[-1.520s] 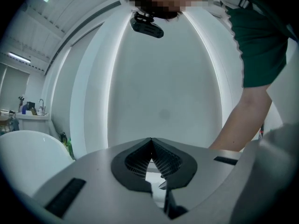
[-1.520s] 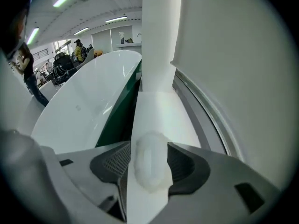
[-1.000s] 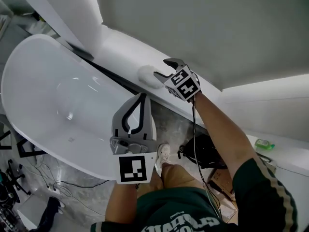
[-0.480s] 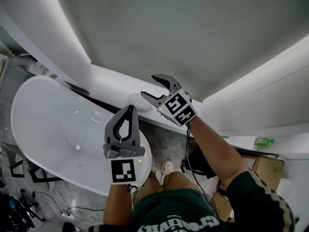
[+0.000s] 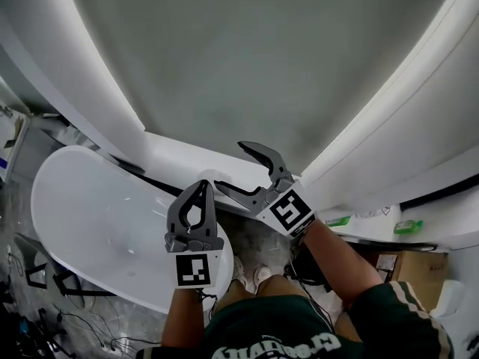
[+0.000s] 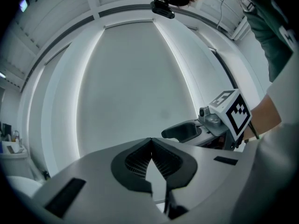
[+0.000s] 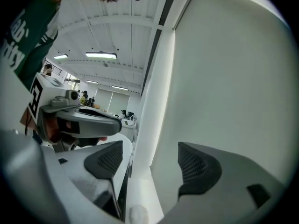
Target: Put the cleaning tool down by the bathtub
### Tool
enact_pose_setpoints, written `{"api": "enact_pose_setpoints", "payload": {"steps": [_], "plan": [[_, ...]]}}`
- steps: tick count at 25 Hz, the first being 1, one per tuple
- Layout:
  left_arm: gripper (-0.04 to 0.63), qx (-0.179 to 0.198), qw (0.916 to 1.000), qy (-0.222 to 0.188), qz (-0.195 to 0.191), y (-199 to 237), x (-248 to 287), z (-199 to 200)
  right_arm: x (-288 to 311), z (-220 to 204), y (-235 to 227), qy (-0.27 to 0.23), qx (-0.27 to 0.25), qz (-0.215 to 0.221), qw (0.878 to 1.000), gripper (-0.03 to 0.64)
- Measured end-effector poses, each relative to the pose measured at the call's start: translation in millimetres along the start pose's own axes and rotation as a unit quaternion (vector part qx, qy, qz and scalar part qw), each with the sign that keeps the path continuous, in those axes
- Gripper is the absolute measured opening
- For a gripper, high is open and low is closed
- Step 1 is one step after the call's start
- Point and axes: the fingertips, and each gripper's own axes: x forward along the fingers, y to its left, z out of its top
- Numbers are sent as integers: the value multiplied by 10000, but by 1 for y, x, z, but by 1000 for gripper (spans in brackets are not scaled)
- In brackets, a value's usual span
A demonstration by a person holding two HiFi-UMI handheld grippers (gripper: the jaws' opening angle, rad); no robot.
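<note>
– Fingers [image 7: 198,166] of the right gripper [image 5: 230,166] are opening wide. Nothing sits between them.

– And the left gripper [image 5: 201,188]?

– Its fingers [image 6: 139,161] are pressed together with nothing in them. It hangs over the tub [image 5: 90,215] rim.

– Where is the tool?

– The right gripper view shows a small white lump [image 7: 138,214] at the very bottom. That looks like the tool. It lies on the white ledge [image 5: 179,155] by the wall, just under the open fingers and not touching them. The tub is right beside that ledge.

– Can the head view see it?

– Not clearly. The right gripper is in the way.

– What does it look like?

– White, round and soft, like a puff. Only its top shows, so the rest is hard to tell.

– So which step is this?

– It looks like the letting-go step. The tool seems to be down by the tub.

– What comes next?

– Probably the person pulls the right gripper up and back. The fingers should stay wide, so they do not bump the tool off the ledge.
</note>
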Motion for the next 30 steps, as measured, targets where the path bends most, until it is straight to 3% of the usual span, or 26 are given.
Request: {"api": "enact_pose_setpoints", "payload": {"steps": [10,20,26,30], "plan": [[9,-10,9998,-194,-98,-40,-19,36,-81,44,10,-922,85,-280,9953,388],[9,217,9988,-434,-119,-57,-40,69,-149,76,36,-1199,-415,-775,9889,387],[8,278,9985,-411,-212,-80,-43,74,-166,75,40,-1322,-193,-768,9881,385],[9,297,9985,-405,-225,-92,-47,76,-179,75,44,-1402,139,-537,9886,382]]}}
